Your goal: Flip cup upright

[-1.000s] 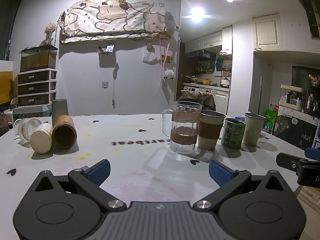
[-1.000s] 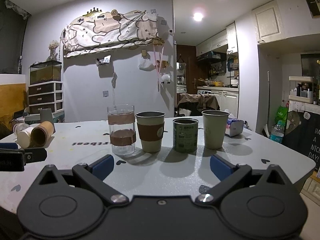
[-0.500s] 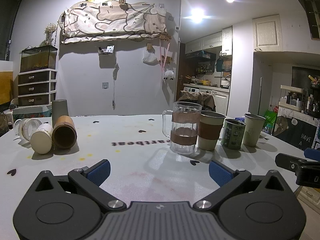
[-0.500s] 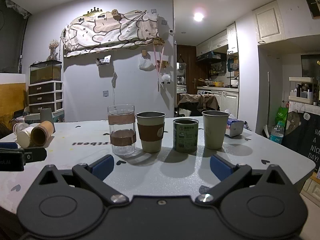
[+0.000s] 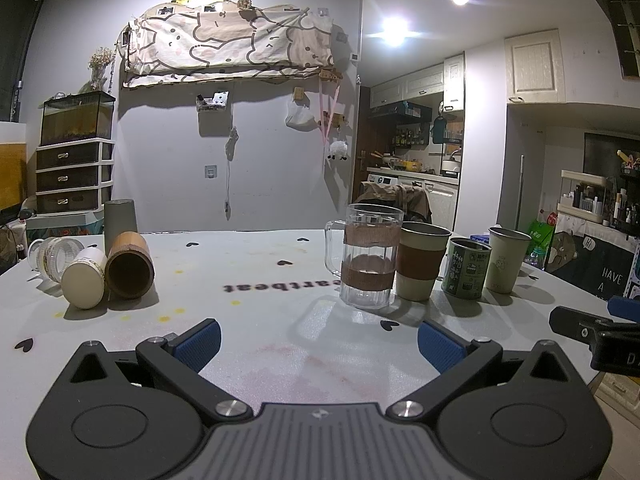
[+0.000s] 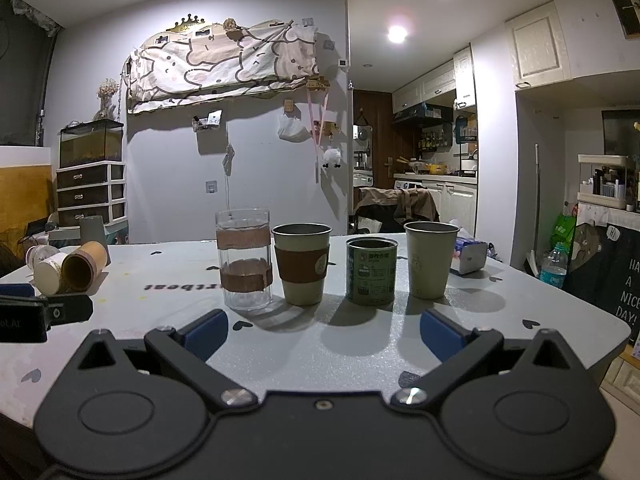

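Observation:
At the table's far left a brown wooden cup (image 5: 129, 266) lies on its side, mouth toward me, beside a white cup (image 5: 83, 278) and a clear jar (image 5: 56, 252), both also lying down. A grey cup (image 5: 120, 218) stands upside down behind them. The same group shows small in the right wrist view, with the brown cup (image 6: 84, 266) nearest. My left gripper (image 5: 318, 346) is open and empty above the table, well short of the cups. My right gripper (image 6: 324, 336) is open and empty in front of the upright row.
Upright in a row stand a glass mug (image 5: 370, 256), a sleeved cup (image 5: 420, 262), a green tin (image 5: 466, 268) and a pale cup (image 5: 506, 260). A tissue pack (image 6: 468, 254) lies at the table's (image 6: 360, 344) far right. Its right edge is close.

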Demonstrator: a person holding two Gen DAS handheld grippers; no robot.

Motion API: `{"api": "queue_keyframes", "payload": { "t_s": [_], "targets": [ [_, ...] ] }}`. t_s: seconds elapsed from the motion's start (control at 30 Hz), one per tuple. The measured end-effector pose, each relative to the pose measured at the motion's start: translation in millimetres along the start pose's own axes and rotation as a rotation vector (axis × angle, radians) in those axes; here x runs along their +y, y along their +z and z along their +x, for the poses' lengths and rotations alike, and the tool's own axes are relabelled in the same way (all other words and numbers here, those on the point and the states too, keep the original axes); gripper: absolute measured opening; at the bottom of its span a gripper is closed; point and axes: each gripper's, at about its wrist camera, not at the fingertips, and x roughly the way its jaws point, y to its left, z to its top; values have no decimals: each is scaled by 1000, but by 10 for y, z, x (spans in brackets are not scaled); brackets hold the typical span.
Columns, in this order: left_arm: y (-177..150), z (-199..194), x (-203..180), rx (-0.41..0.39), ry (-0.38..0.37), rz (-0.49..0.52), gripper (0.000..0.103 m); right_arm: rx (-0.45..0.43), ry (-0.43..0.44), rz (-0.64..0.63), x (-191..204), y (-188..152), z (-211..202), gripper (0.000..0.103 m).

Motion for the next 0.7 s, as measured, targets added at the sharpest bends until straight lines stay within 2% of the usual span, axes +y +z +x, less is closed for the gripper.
{"api": "queue_keyframes", "payload": {
  "t_s": [0.7],
  "targets": [
    [5, -13, 2, -4, -2, 1, 103, 1, -1, -1, 1, 1, -1, 103]
  ]
}}
